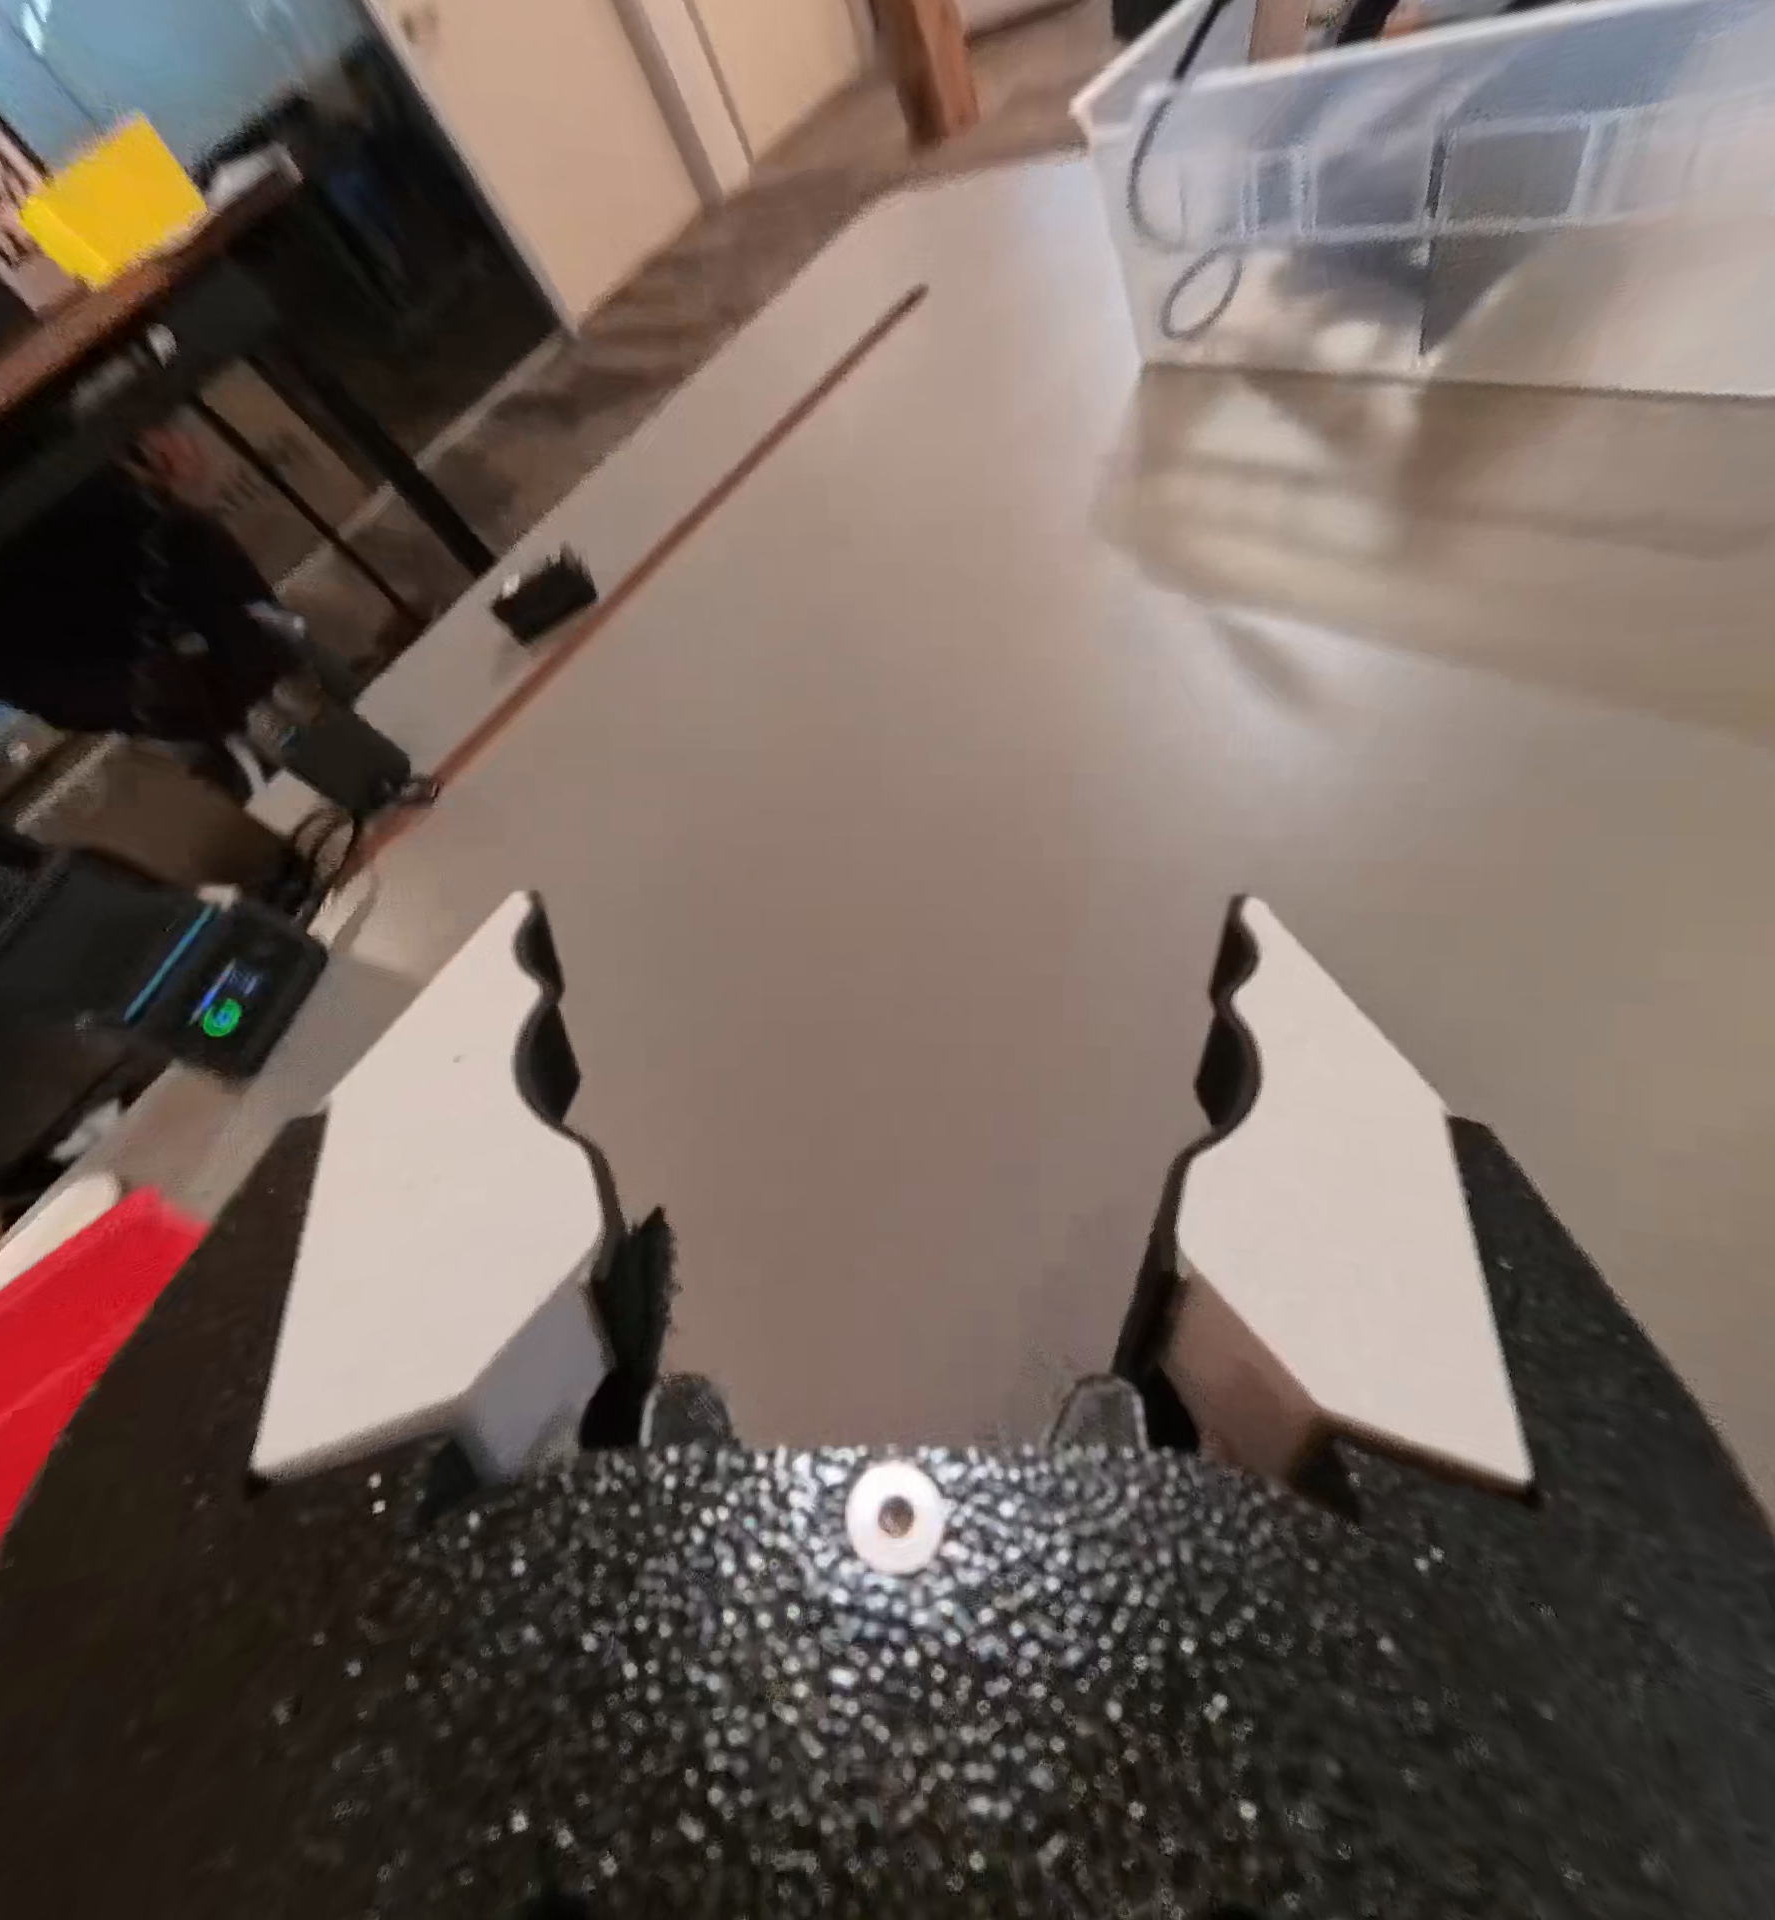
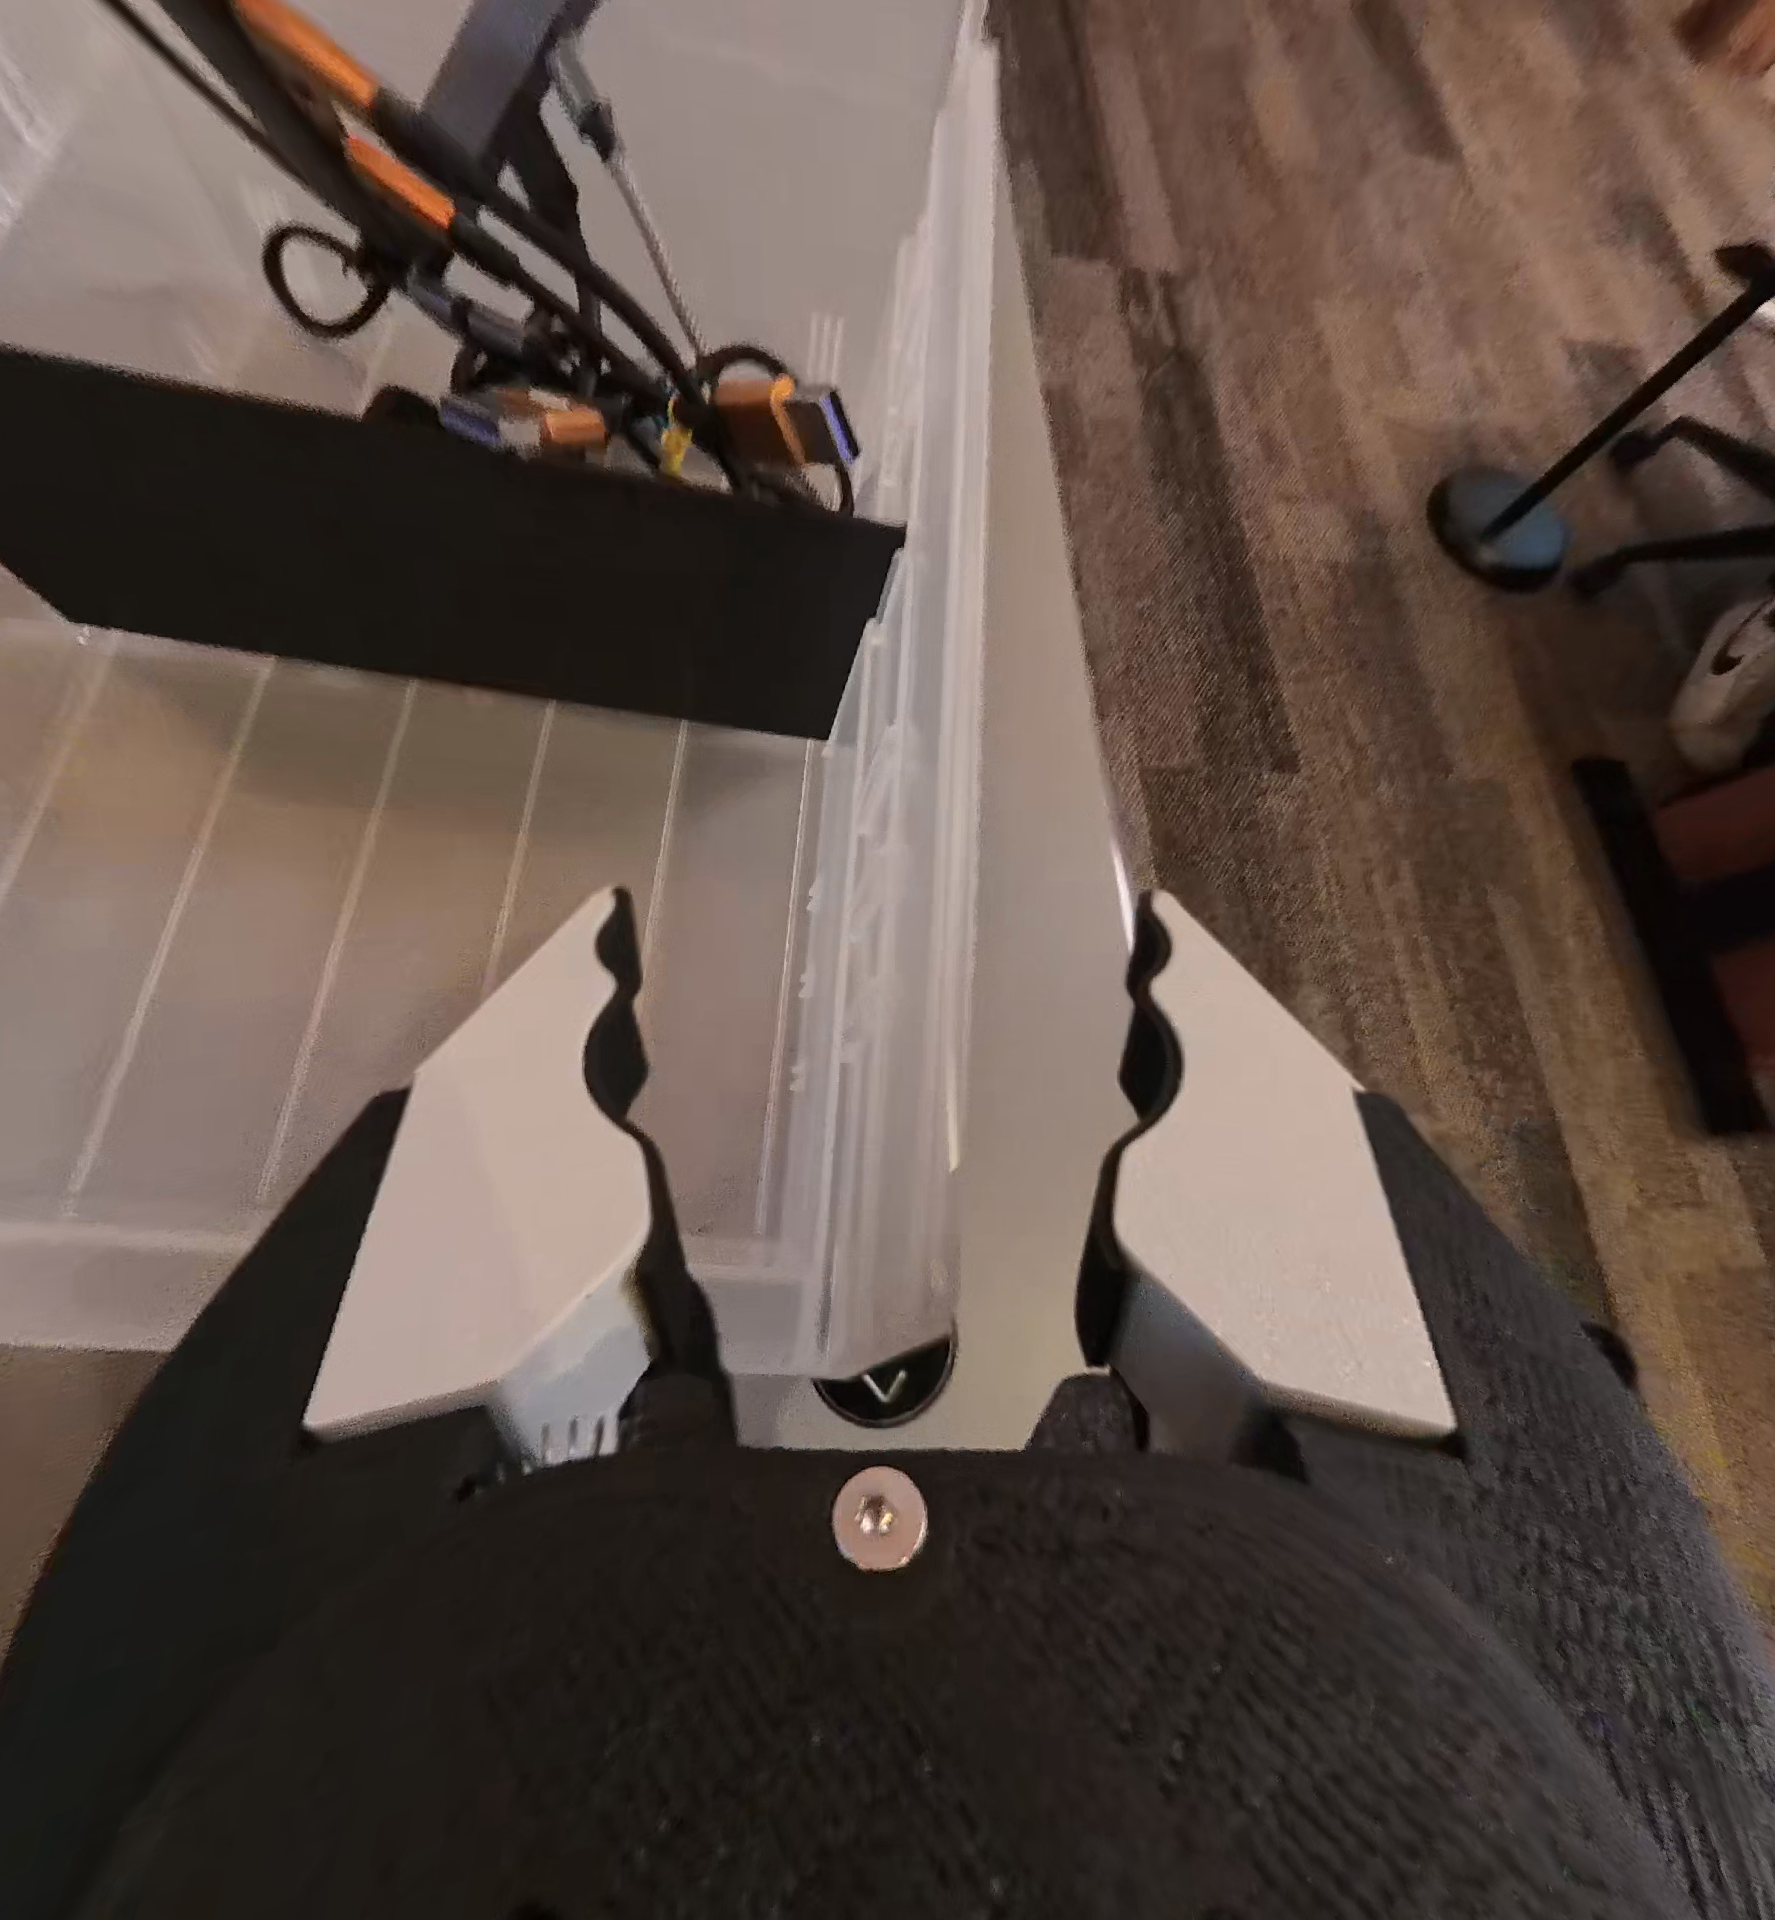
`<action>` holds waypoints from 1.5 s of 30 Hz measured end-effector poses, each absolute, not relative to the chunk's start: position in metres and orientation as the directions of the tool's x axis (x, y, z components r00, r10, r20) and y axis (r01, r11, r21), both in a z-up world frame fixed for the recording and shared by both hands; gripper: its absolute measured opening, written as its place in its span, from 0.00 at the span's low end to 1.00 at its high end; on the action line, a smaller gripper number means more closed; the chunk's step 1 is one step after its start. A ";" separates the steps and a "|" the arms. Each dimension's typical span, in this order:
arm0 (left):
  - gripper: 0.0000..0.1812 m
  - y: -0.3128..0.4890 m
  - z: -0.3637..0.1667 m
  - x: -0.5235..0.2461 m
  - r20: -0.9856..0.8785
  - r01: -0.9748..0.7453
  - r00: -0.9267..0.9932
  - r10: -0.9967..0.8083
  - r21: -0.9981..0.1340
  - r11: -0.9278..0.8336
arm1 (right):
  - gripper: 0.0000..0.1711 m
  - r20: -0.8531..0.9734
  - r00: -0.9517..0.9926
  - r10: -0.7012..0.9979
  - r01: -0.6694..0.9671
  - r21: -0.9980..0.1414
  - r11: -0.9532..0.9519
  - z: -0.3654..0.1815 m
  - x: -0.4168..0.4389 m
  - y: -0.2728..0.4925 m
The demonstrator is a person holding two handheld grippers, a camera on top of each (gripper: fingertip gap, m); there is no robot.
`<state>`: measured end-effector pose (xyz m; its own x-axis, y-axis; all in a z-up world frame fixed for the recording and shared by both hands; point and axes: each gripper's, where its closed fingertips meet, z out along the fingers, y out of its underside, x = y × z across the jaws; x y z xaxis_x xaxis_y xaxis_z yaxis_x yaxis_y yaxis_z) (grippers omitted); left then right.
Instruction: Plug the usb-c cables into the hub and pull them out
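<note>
The clear plastic bin (image 2: 893, 727) serves as the landmark. In the left wrist view, the left gripper (image 1: 883, 914) hovers over a smooth, glossy grey table (image 1: 862, 675), well left of the bin (image 1: 1485, 208), whose translucent ribbed walls are blurred. Its white, wedge-shaped fingers (image 1: 447, 1195) with wavy black pads stand wide apart and hold nothing. A thin black cable loop (image 1: 1200, 296) shows through the bin's wall.

In the right wrist view, the right gripper (image 2: 883, 904) hangs above the bin's near right wall, fingers likewise spread wide and empty. Inside the bin, beyond a flat matte black divider (image 2: 395, 582), lie tangled black cables (image 2: 571, 281) with orange-sleeved plugs (image 2: 395, 187). A grey slab-like piece (image 2: 509, 94) at the bin's far end may be the hub; this cannot be told.
</note>
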<state>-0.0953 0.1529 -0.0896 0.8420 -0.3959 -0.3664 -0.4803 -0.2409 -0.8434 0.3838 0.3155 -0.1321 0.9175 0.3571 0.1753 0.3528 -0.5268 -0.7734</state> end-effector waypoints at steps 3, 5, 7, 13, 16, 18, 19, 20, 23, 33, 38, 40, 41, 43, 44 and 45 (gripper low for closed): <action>0.60 0.115 -0.078 -0.135 -0.375 -0.482 0.871 -0.316 -0.776 -0.406 | 0.36 0.144 0.903 0.404 0.363 -0.760 -0.539 -0.138 0.373 0.318; 0.58 0.086 -0.080 -0.182 -0.412 -0.451 0.889 -0.199 -0.715 -0.535 | 0.27 0.197 0.898 0.392 0.397 -0.747 -0.534 -0.139 0.375 0.321; 0.57 0.053 -0.094 -0.226 -0.427 -0.385 0.898 -0.104 -0.649 -0.656 | 0.15 0.272 0.890 0.366 0.439 -0.728 -0.526 -0.139 0.384 0.325; 0.26 -0.009 -0.144 -0.280 -0.409 -0.246 0.912 -0.009 -0.530 -0.812 | 0.02 0.100 0.894 0.437 0.354 -0.756 -0.550 -0.139 0.364 0.322; 0.04 -0.010 -0.151 -0.271 -0.353 -0.253 0.935 -0.044 -0.572 -0.780 | 0.02 0.083 0.883 0.462 0.355 -0.762 -0.542 -0.139 0.349 0.323; 0.03 -0.013 -0.150 -0.270 -0.355 -0.258 0.934 -0.040 -0.595 -0.761 | 0.02 0.074 0.871 0.485 0.360 -0.767 -0.531 -0.139 0.332 0.323; 0.03 -0.015 -0.149 -0.267 -0.345 -0.255 0.938 -0.038 -0.611 -0.749 | 0.02 0.071 0.865 0.497 0.364 -0.770 -0.524 -0.138 0.322 0.322; 0.03 -0.018 -0.145 -0.264 -0.336 -0.253 0.941 -0.033 -0.636 -0.729 | 0.01 0.067 0.859 0.508 0.367 -0.772 -0.518 -0.138 0.310 0.321; 0.03 -0.028 -0.126 -0.254 -0.344 -0.257 0.939 -0.002 -0.697 -0.669 | 0.01 0.058 0.835 0.547 0.380 -0.779 -0.498 -0.138 0.267 0.315; 0.03 -0.042 0.002 -0.219 -0.481 -0.384 0.869 0.121 -0.807 -0.449 | 0.02 0.033 0.687 0.726 0.432 -0.821 -0.372 -0.137 0.070 0.246; 0.03 -0.001 0.047 -0.175 -0.476 -0.442 0.878 0.056 -0.850 -0.287 | 0.30 -0.106 0.450 0.887 0.367 -0.883 -0.292 -0.118 -0.022 0.173; 0.03 0.022 0.058 -0.149 -0.467 -0.457 0.884 -0.015 -0.860 -0.227 | 0.40 -0.083 0.440 0.894 0.271 -0.937 -0.221 -0.087 -0.018 0.170; 0.03 0.034 0.061 -0.134 -0.458 -0.461 0.887 -0.062 -0.865 -0.198 | 0.38 -0.046 0.474 0.879 0.211 -0.964 -0.164 -0.068 -0.005 0.177; 0.03 0.058 0.064 -0.100 -0.448 -0.472 0.878 -0.168 -0.868 -0.150 | 0.36 0.052 0.580 0.813 0.095 -0.995 -0.004 -0.023 0.039 0.196; 0.03 0.071 0.064 -0.080 -0.444 -0.479 0.867 -0.225 -0.868 -0.133 | 0.34 0.091 0.642 0.762 0.055 -0.996 0.073 -0.002 0.068 0.205; 0.03 0.083 0.062 -0.059 -0.437 -0.483 0.854 -0.284 -0.868 -0.116 | 0.33 0.124 0.700 0.703 0.033 -0.989 0.141 0.017 0.098 0.214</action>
